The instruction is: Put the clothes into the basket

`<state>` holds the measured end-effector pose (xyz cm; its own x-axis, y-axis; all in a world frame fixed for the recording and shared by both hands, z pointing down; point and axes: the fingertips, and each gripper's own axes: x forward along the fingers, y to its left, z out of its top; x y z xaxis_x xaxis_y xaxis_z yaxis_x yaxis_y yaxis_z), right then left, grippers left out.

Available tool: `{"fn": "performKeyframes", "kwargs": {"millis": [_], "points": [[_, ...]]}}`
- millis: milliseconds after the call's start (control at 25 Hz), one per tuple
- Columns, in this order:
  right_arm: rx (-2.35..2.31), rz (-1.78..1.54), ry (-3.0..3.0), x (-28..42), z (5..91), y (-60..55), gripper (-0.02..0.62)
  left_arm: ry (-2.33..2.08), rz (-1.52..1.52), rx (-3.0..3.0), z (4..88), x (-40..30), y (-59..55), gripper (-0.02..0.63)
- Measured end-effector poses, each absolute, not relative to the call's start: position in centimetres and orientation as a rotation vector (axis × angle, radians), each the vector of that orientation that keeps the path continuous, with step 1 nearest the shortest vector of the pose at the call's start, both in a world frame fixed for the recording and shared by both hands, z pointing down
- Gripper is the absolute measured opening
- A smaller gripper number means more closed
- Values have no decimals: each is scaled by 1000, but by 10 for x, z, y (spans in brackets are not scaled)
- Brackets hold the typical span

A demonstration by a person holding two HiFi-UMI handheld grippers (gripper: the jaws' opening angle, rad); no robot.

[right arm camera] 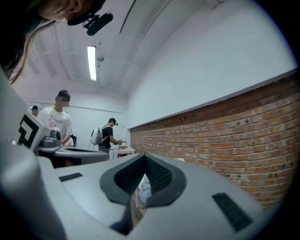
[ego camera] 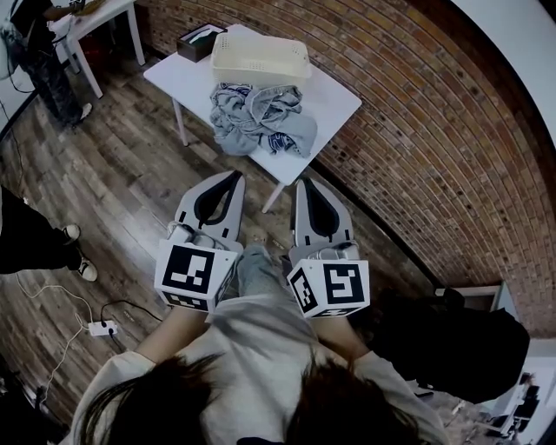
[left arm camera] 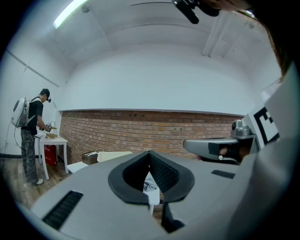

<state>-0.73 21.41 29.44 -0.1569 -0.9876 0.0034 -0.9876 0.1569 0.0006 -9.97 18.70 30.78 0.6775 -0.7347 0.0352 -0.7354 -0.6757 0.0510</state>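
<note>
Clothes, likely a soft, light gray heap on table at upper ctr just below basket, best pinched at a raised fold; left gripper & right gripper both closed, empty, well short.

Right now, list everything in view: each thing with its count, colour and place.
table: one, white, ahead beside the brick wall
basket: one, cream, far end of that table
clothes: one pile, grey, on the table, near side of the basket
box: one, dark, far left corner of the table
second table: one, white, far left
person with backpack: one, dark clothes, standing at the second table
person in white shirt: one, off to the left
power strip: one, white, on the wooden floor, lower left
left gripper: one, grey, fingers together, empty, pointing at the table
right gripper: one, grey, fingers together, empty, beside the left
</note>
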Motion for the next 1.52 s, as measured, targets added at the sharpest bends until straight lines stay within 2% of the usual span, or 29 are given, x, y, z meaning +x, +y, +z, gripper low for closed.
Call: {"fn": "performKeyframes", "kwargs": {"millis": [1520], "points": [[1768,195,-2431,95,361,-63,5,-1320,142,2615,371,-5,-78,0]]}}
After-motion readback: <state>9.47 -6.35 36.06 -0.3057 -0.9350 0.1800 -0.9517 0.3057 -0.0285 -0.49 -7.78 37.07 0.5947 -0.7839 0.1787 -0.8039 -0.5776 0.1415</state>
